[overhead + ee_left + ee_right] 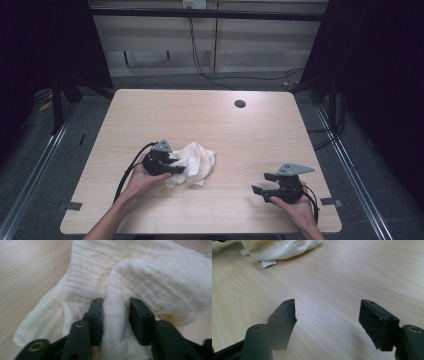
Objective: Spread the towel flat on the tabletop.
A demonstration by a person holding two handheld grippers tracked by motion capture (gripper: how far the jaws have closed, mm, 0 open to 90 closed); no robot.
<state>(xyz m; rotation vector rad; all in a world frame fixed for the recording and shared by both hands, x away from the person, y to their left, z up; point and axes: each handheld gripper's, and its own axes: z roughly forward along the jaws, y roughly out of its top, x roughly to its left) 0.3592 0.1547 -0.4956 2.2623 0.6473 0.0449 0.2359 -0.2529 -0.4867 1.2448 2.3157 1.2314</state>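
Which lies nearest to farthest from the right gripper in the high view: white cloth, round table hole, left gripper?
1. White cloth, to its left, mid-table.
2. Left gripper, at the cloth's left edge.
3. Round table hole, toward the far edge.
Measured from the right gripper.

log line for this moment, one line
left gripper: jaws around cloth fold, grip unclear | right gripper: open, empty, apart from cloth | cloth: crumpled on table

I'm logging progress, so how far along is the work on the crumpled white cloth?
Early. The crumpled white cloth lies bunched on the pale wooden table. The left gripper has a fold between its jaws. The right gripper waits open, apart. Lifting or spreading remains.
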